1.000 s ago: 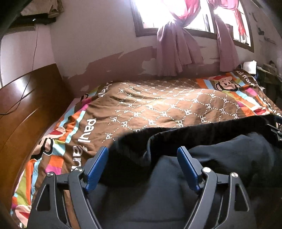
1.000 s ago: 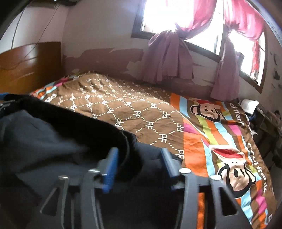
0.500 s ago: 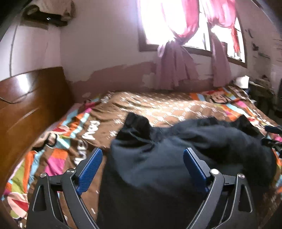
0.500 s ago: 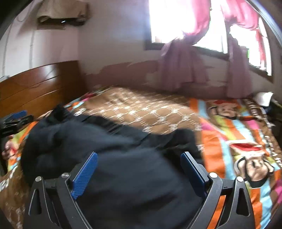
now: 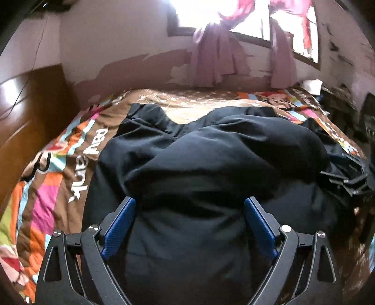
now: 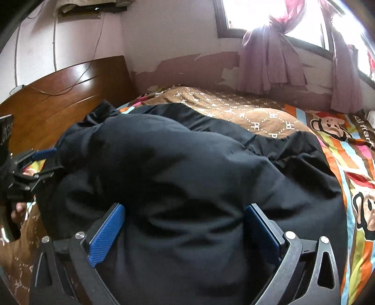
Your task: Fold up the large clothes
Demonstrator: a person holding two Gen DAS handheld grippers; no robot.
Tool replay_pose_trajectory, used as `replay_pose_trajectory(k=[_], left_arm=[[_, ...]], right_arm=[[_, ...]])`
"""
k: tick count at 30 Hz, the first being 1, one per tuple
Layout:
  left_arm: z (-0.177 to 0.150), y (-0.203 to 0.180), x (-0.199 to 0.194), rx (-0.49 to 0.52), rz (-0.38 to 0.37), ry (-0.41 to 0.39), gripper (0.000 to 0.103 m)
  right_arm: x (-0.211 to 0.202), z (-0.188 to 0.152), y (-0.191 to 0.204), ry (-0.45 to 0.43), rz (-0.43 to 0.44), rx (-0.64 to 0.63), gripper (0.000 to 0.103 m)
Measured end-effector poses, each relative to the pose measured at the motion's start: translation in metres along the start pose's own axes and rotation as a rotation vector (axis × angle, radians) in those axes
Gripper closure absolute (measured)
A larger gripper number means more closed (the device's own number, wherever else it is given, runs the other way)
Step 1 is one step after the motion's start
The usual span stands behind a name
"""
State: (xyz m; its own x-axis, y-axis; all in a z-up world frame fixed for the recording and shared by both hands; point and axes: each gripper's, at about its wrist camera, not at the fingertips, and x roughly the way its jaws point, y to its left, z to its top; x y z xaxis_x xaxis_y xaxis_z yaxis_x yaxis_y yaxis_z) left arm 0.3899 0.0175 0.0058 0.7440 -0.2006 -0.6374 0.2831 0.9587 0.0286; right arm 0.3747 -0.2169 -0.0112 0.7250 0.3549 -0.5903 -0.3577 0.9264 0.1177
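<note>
Both grippers now stand spread wide over a dark heap that a second ago was pinched and lifted, the right one then nearly closed on a black edge; the left gripper (image 5: 189, 225) has its blue pads (image 5: 119, 225) far apart with nothing between them but the fabric lying below, and the right gripper (image 6: 185, 232) is likewise fully parted and holds nothing; the black garment (image 5: 211, 159) has dropped onto the bedspread (image 5: 61, 164) and lies bunched in a puffy mound near the bed's near edge, its far hem toward the window (image 6: 276, 21), one corner reaching toward the headboard (image 6: 63, 93).

The step in hand looks like a release after laying the garment down, so the fold itself is barely begun; to do it well, each gripper should probably find a true edge or corner at the mound's sides, not its soft middle, pinch a single layer, and draw outward to flatten before folding; grabbing the bulge risks catching several layers at once.

Compared with the earlier view, more of the bedspread's brown patterned centre is covered.
</note>
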Motion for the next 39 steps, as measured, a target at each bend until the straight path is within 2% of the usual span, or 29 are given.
replay_pose_trajectory(k=[7, 12, 15, 19, 21, 25, 39], left_arm=[[0.029, 0.026, 0.029, -0.082, 0.090, 0.037, 0.007], [0.040, 0.051, 0.044, -0.159, 0.130, 0.069, 0.003], [0.036, 0.065, 0.057, -0.230, 0.105, 0.123, 0.001], [0.025, 0.078, 0.063, -0.313, 0.040, 0.134, 0.001], [0.017, 0.083, 0.064, -0.345, -0.009, 0.137, 0.001], [0.006, 0.086, 0.063, -0.379, -0.052, 0.125, 0.001], [0.004, 0.082, 0.061, -0.375, -0.047, 0.100, 0.001]], right_arm=[[0.035, 0.030, -0.006, 0.037, -0.028, 0.014, 0.000], [0.062, 0.052, -0.022, 0.098, -0.039, 0.074, 0.000], [0.076, 0.057, -0.031, 0.137, -0.040, 0.091, 0.000], [0.096, 0.056, -0.044, 0.199, -0.014, 0.120, 0.000], [0.101, 0.053, -0.045, 0.203, -0.004, 0.124, 0.000], [0.099, 0.045, -0.040, 0.177, -0.010, 0.103, 0.000], [0.098, 0.040, -0.035, 0.148, -0.018, 0.090, 0.000]])
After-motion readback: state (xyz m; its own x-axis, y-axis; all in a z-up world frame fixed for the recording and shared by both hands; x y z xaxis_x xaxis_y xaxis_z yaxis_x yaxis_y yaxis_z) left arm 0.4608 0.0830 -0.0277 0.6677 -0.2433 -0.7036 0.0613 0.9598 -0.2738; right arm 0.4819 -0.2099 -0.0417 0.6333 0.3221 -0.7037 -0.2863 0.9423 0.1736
